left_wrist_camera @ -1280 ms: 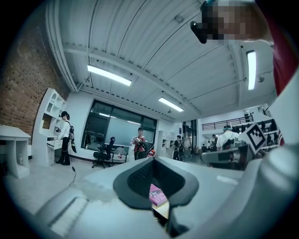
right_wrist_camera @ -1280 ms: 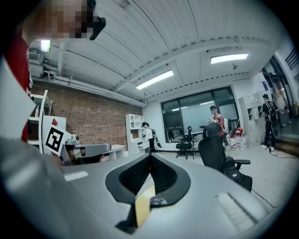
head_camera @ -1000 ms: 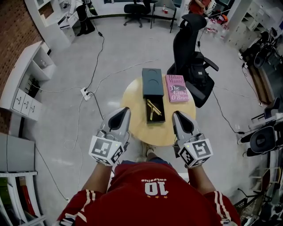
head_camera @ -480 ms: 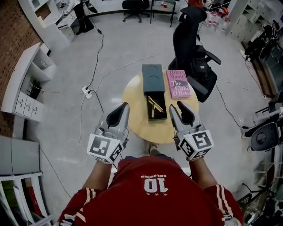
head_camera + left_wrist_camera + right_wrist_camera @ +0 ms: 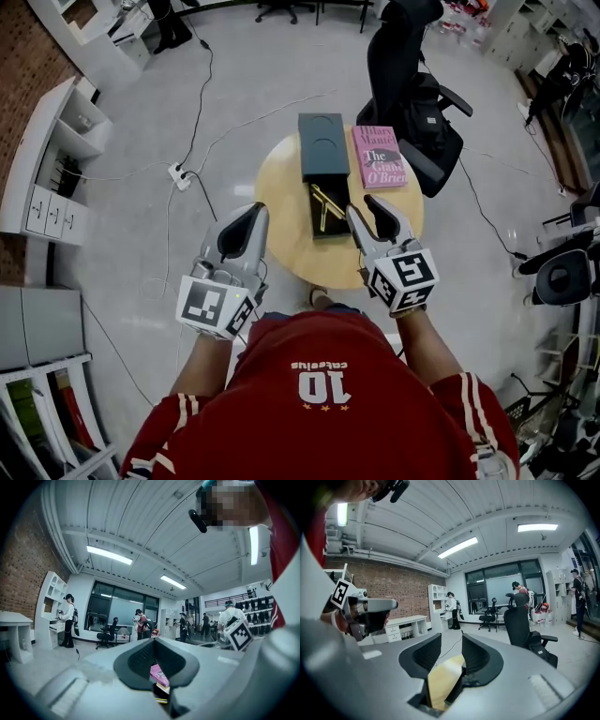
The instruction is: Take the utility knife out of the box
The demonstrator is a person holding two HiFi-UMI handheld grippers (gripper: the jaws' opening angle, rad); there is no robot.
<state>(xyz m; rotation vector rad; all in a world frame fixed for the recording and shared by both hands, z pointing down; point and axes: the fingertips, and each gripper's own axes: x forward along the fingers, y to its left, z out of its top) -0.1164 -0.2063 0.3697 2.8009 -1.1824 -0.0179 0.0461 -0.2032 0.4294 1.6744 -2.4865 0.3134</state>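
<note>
Utility knife [image 5: 325,208] in box [image 5: 322,150], long axis from near edge to far, just left of the right tongs [image 5: 364,208], newly opened, empty; left tongs [image 5: 241,223] closed

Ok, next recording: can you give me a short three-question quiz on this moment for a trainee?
1. True or false: the utility knife lies inside the open box.
2. Whose jaws stand apart? A: left gripper. B: right gripper. C: both.
3. What lies on the round table beside the box?

Key
1. True.
2. B. Its jaws have just been opening, with nothing between them; the left gripper is shut.
3. The pink book.
</note>
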